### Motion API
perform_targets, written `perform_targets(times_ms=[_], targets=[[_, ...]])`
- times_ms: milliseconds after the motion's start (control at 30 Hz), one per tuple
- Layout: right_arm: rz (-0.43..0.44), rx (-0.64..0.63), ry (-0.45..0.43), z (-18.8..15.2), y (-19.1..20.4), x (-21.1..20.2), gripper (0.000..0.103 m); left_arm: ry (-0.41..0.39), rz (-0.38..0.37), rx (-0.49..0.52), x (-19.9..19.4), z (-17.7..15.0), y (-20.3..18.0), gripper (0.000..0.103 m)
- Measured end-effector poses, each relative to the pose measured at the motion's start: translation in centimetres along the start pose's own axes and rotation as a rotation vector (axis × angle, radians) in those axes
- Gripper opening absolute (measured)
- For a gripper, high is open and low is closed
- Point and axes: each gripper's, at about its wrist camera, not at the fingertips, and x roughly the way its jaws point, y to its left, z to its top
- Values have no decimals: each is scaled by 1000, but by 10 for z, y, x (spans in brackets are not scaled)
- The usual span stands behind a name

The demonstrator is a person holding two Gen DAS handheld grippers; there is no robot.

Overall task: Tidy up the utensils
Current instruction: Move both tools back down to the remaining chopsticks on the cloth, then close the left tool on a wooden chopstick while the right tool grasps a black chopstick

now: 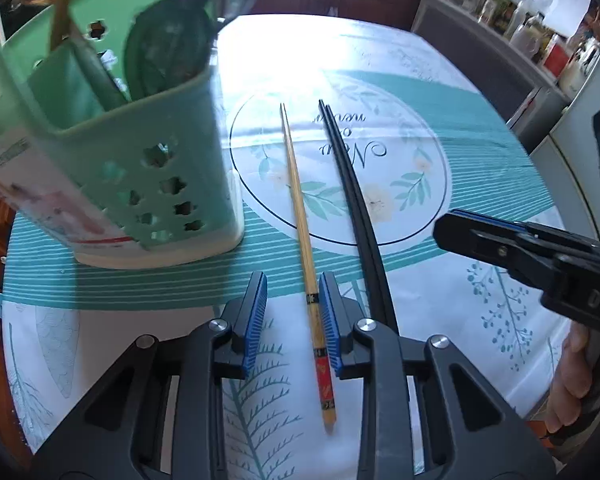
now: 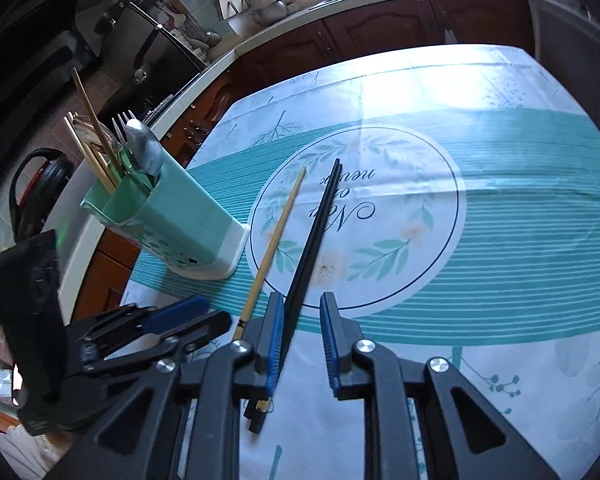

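Reading "New" upside down on tablecloth point(image 1: 480, 208), bamboo chopsticks point(image 1: 296, 184) beside

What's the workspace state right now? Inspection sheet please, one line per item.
Surface: table under a teal floral tablecloth.
Job's things: bamboo chopsticks and black chopsticks lie side by side; green utensil holder stands left, holding a spoon, a fork and sticks.
Clutter: nothing seen.
Grippers: left tongs open, straddling the bamboo chopsticks; right tongs open, straddling the black chopsticks.
Cables: nothing seen.
Surroundings: wooden cabinets, counter, shelf of jars.
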Motion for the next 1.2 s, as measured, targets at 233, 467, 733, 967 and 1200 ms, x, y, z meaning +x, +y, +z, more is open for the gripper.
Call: perform_targets(times_ms=[233, 467, 733, 967, 1200], targets=[[41, 28, 1, 0, -15, 0, 18, 78, 96, 49, 16, 21, -9, 24], [80, 53, 0, 1, -28, -2, 18, 191, 108, 29, 27, 45, -12, 24], [108, 63, -2, 2, -37, -5, 18, 245, 106, 4, 43, 73, -13, 24], [105, 88, 4, 5, -43, -5, 18, 328, 93, 11, 58, 92, -24, 5], [80, 87, 90, 24, -36, 5, 19, 291, 30, -36, 51, 79, -24, 4]])
